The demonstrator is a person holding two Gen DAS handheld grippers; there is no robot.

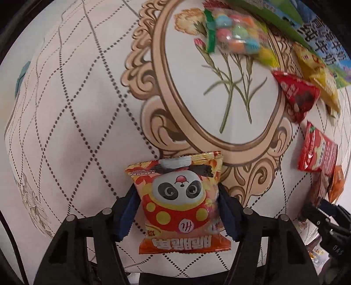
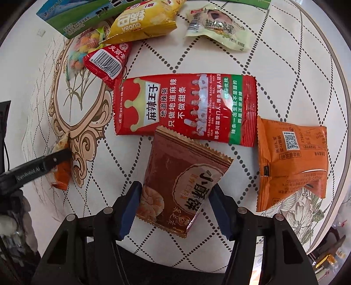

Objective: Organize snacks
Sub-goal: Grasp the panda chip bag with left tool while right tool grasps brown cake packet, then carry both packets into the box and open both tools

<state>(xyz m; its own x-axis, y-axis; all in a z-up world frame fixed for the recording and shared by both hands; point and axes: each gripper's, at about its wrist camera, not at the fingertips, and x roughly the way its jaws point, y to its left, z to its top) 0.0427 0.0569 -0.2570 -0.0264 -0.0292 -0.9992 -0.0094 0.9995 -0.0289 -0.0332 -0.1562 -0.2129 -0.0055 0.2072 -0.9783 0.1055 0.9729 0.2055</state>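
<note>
My left gripper (image 1: 178,210) is shut on an orange panda snack bag (image 1: 179,203), held over the cream patterned tablecloth (image 1: 76,109). My right gripper (image 2: 173,208) is shut on a brown snack packet (image 2: 182,184), whose far end overlaps a long red spicy-strip bag (image 2: 186,107). In the right wrist view the left gripper (image 2: 39,166) shows at the left edge with the panda bag (image 2: 62,173). In the left wrist view the right gripper (image 1: 322,214) shows at the right edge.
Loose snacks lie on the table: an orange packet (image 2: 291,162), a small red bag (image 2: 107,61), a yellow bag (image 2: 140,22), a pale green bag (image 2: 219,28), a candy bag (image 1: 237,32) and a green box (image 2: 76,15). The table's edge curves at the right (image 2: 337,131).
</note>
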